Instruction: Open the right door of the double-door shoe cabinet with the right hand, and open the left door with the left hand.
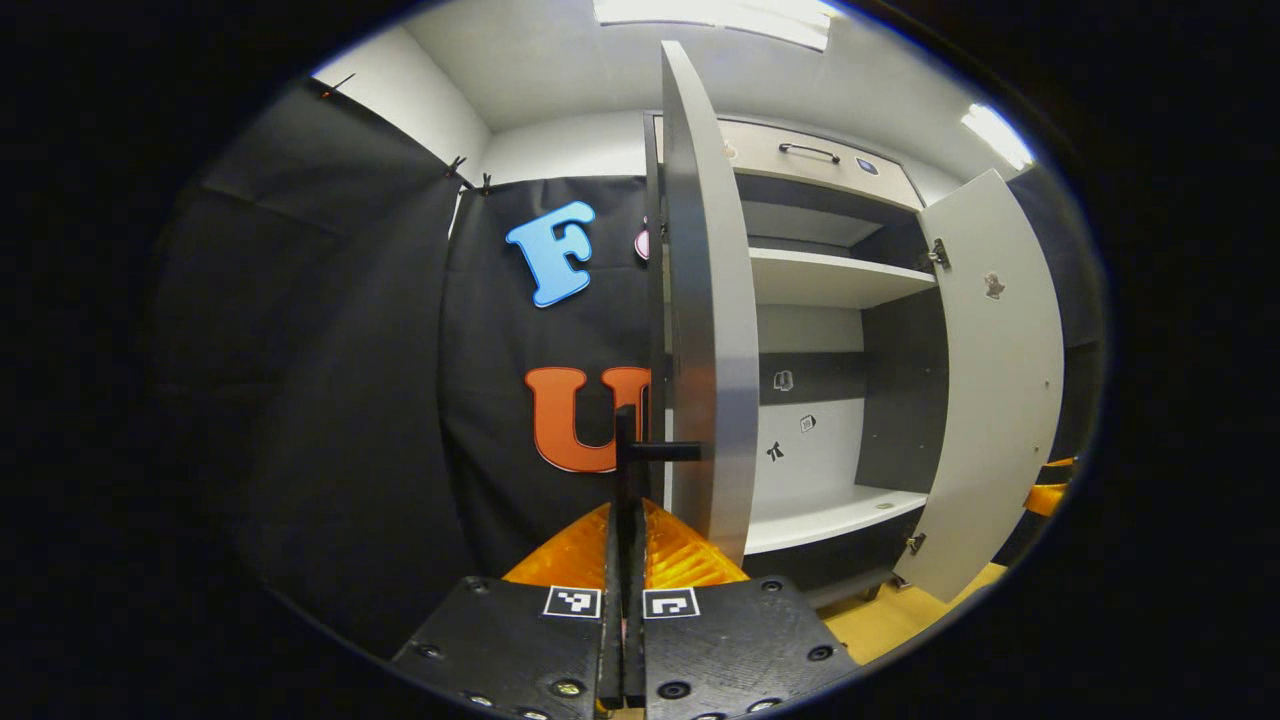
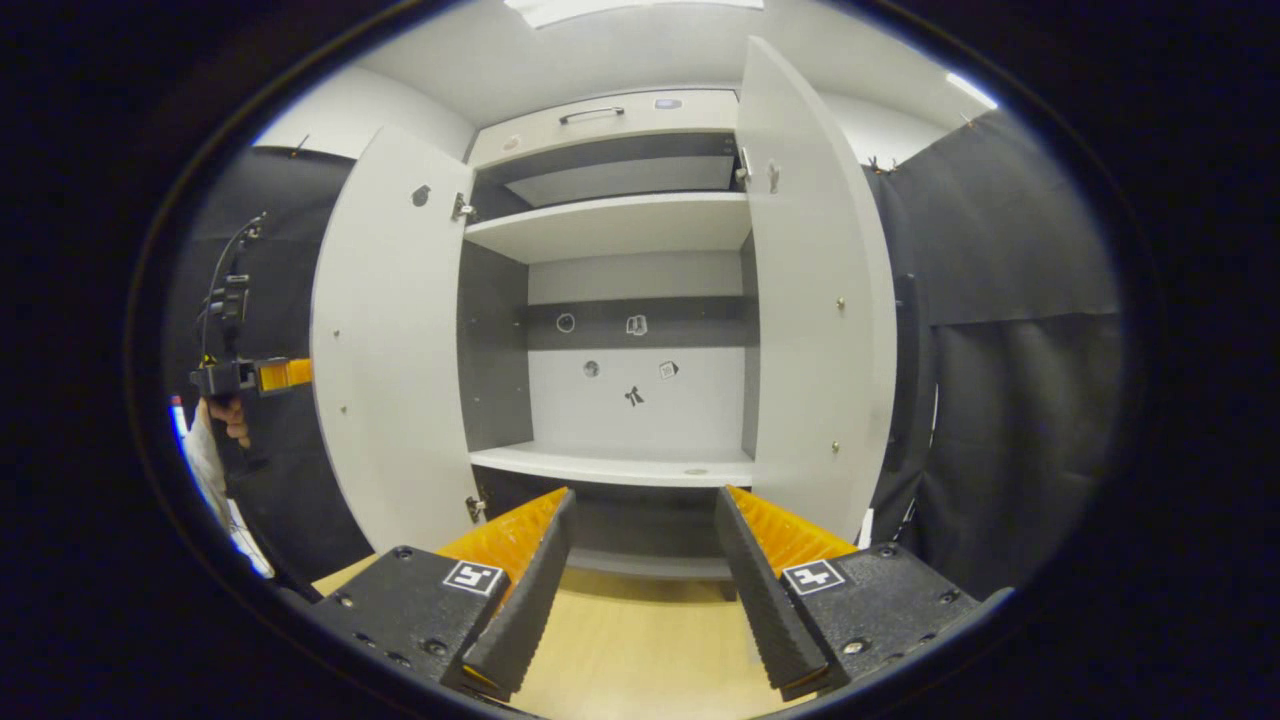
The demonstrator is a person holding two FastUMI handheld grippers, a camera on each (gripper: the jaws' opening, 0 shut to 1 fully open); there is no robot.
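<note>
Both doors swung wide: left gripper (image 1: 622,480) clamped on left door (image 1: 710,300) handle (image 1: 650,450), right gripper (image 2: 640,590) apart; next, release.

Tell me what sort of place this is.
Probably a recording booth staged as a home entryway, not a lived-in room: black cloth walls hang around a pale shoe cabinet with both doors open, bare shelves, a wooden floor and ceiling light panels.

text: none legible | cabinet back panel (image 2: 640,400): small stickers, too small to read
</note>
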